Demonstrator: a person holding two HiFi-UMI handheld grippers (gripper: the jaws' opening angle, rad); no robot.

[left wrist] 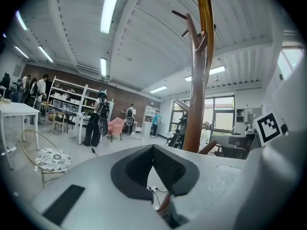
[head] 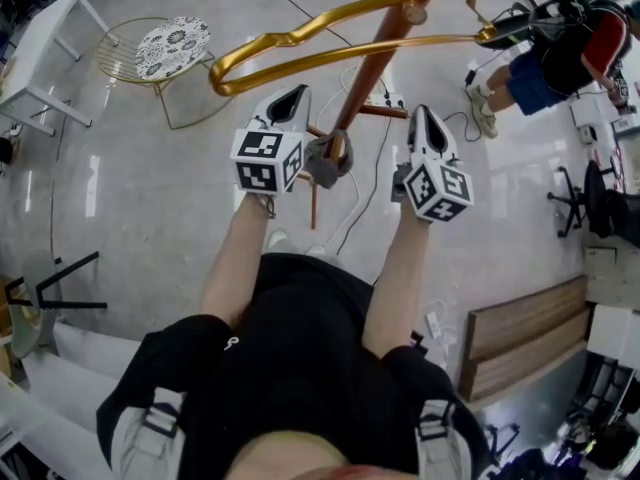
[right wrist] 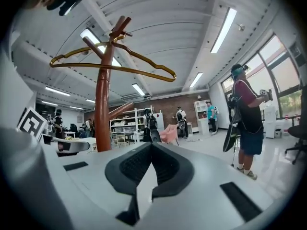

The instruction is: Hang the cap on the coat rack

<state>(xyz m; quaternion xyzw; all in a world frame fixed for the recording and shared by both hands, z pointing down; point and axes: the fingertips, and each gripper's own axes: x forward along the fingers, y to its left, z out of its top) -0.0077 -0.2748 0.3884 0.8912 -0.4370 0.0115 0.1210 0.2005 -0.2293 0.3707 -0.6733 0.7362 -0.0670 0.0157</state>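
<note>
Tongs: left tongs (left wrist: 153, 151) and right tongs (right wrist: 151, 148) are both pressed closed with nothing between them, held side by side and pointing ahead.
Cap: no cap is plainly in sight. A grey lump (head: 325, 165) sits against the pole on a low peg and may be the cap, already hung, but I cannot say for sure.
Where it lies: the lump is between the two tongs, just beside the left pair on its inner side and lower than its tips. The right pair is farther off.
Nearer hand: the left, by my reckoning.
Coat rack (head: 375, 53): a brown wooden pole stands upright just ahead of the tongs, closer to the left pair, with short pegs branching off.
Hanger (head: 285, 38): gold, empty, hooked high on the rack, its long bar running crosswise above both tongs.
Room: a wire chair with a patterned cushion (head: 172, 48) stands well off to the left, and a person in shorts (head: 565, 53) well off to the right.
</note>
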